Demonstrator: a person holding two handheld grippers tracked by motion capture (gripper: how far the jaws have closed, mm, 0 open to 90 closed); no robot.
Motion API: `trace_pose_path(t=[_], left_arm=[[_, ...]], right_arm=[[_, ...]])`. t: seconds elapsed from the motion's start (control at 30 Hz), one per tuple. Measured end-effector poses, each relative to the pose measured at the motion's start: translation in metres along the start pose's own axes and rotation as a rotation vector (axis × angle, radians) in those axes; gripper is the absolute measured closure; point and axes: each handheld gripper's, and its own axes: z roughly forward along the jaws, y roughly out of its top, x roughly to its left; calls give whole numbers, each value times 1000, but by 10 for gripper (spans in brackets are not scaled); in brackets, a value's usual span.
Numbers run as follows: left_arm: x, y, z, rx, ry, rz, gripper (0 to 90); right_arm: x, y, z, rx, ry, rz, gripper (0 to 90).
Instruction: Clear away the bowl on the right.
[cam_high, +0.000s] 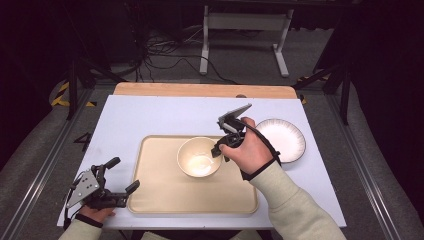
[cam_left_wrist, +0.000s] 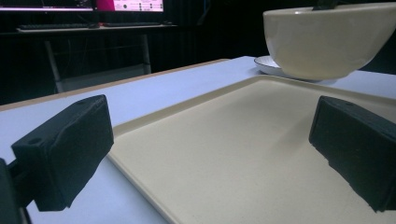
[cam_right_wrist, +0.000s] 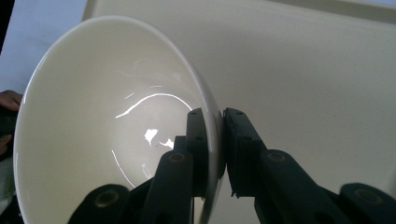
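Two grippers are at work. One, the right gripper (cam_right_wrist: 215, 154), has its jaws pinching the rim of a cream bowl (cam_high: 199, 157), one jaw inside and one outside, over the middle of a beige tray (cam_high: 165, 192). By the tabletop's (cam_high: 130, 120) near left corner, the left gripper (cam_high: 121, 176) has its jaws spread, empty. Toward the right edge sits a white plate (cam_high: 287, 137).

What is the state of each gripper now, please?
Left gripper: open, holding nothing, at the tray edge.
Right gripper: shut on the bowl rim, one jaw inside, one outside.
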Motion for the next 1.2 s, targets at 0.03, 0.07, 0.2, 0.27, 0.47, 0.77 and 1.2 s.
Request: trace_pose_path(t=[0.03, 0.07, 0.2, 0.27, 0.47, 0.77, 1.2], left_arm=[[0, 0, 0, 0, 0, 0, 3], [0, 0, 0, 0, 0, 0, 3], [0, 0, 0, 0, 0, 0, 3], [0, 0, 0, 0, -1, 0, 3], [0, 0, 0, 0, 0, 1, 3], [0, 0, 0, -1, -1, 1, 3], [0, 0, 0, -1, -1, 2, 3]], right_arm=[[0, -1, 2, 3, 2, 0, 807], [-1, -1, 6, 7, 2, -1, 807], [-1, -3, 18, 18, 8, 1, 807], [-2, -4, 23, 24, 12, 0, 807], [-1, -5, 36, 38, 27, -4, 805], [-1, -7, 52, 42, 38, -23, 804], [-6, -8, 68, 51, 49, -27, 803]])
